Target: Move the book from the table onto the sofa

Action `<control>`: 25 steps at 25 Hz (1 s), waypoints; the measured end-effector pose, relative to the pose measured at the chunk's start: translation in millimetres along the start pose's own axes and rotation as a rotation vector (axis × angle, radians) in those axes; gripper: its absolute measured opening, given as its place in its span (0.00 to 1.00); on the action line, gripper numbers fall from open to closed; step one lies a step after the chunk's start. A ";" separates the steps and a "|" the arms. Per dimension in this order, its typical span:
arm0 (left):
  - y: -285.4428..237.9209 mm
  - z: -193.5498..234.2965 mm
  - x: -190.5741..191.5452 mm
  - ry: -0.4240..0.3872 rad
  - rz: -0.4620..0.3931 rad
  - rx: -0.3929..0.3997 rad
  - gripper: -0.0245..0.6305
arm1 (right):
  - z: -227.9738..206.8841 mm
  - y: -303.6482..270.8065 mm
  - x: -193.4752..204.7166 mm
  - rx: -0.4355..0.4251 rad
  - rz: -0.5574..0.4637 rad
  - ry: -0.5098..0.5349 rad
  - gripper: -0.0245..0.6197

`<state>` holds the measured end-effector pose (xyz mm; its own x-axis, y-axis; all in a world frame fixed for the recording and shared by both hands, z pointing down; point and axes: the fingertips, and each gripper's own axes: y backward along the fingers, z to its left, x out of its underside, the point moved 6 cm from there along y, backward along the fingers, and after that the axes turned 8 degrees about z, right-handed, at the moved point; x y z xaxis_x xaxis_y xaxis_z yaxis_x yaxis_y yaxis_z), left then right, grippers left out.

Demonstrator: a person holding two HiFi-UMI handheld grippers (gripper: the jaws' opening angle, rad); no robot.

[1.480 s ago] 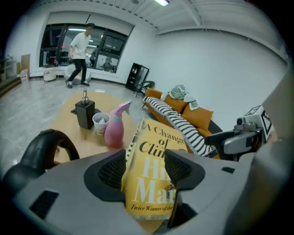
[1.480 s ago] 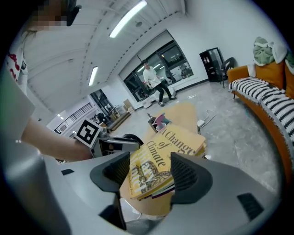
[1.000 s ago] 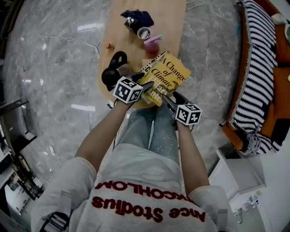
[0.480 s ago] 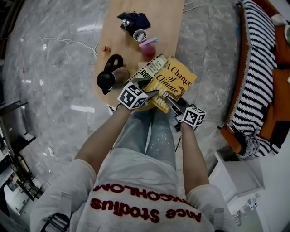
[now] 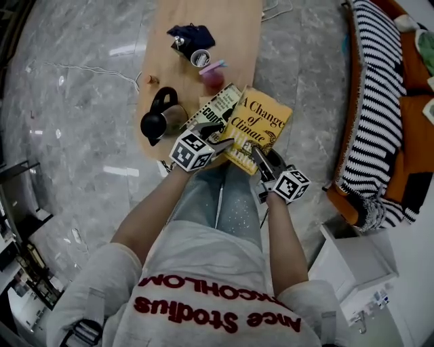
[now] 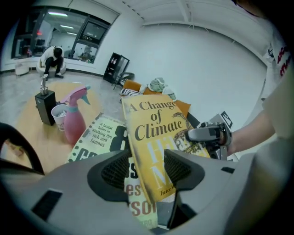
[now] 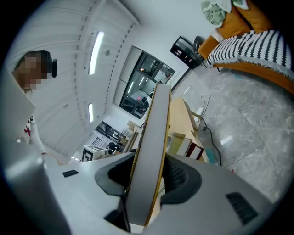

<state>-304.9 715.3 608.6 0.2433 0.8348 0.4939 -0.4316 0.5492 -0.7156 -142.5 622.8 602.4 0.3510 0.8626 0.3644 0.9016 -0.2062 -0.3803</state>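
Observation:
The yellow book [image 5: 259,125] titled "A Change of Climate" lies tilted over a second, pale green and black book [image 5: 215,110] at the near end of the wooden table [image 5: 203,20]. My left gripper [image 5: 226,144] is shut on the yellow book's near left corner, and in the left gripper view the cover [image 6: 154,131] runs between its pads. My right gripper [image 5: 260,160] grips the near right edge. Its jaws have just been closing, and the book [image 7: 154,133] stands edge-on between the pads, pressed from both sides. The sofa [image 5: 380,101] with a striped blanket is at the right.
On the table stand a black kettle [image 5: 156,120], a pink spray bottle [image 5: 212,73], a cup [image 5: 199,58] and a dark pump bottle with cloth [image 5: 190,34]. Grey marble floor [image 5: 305,81] separates table and sofa. A white box [image 5: 359,271] sits at lower right.
The yellow book has slid right off the lower book, uncovering more of it. Both grippers moved right with it. The right gripper's jaws have closed onto the book's edge.

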 end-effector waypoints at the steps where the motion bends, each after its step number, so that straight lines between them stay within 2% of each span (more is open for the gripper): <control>1: 3.9 -0.8 -1.6 0.009 -0.021 -0.004 0.42 | 4.3 3.0 -2.8 0.006 -0.009 0.014 0.33; 3: 13.8 -2.7 -5.4 0.023 -0.060 -0.021 0.36 | 12.5 10.3 -8.5 0.019 -0.028 0.045 0.31; 5: 25.6 -4.8 -9.8 0.017 -0.089 -0.048 0.18 | 20.8 17.3 -14.6 0.037 -0.045 0.081 0.30; 7: 37.1 -6.2 -13.7 0.004 -0.113 -0.069 0.11 | 28.0 21.9 -19.2 0.057 -0.054 0.113 0.30; 13: 69.7 -7.8 -29.2 0.001 -0.205 -0.122 0.07 | 53.1 30.0 -41.6 0.072 -0.130 0.178 0.29; 19: 99.8 -20.0 -44.0 0.025 -0.319 -0.121 0.06 | 83.1 40.1 -63.5 0.063 -0.211 0.242 0.29; 25: 127.8 -30.3 -57.4 0.028 -0.370 -0.138 0.06 | 123.2 44.0 -85.6 0.022 -0.245 0.336 0.29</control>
<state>-347.8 738.8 473.7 0.3847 0.5795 0.7184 -0.1903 0.8114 -0.5526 -164.0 596.9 449.7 0.1932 0.6857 0.7017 0.9644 -0.0011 -0.2645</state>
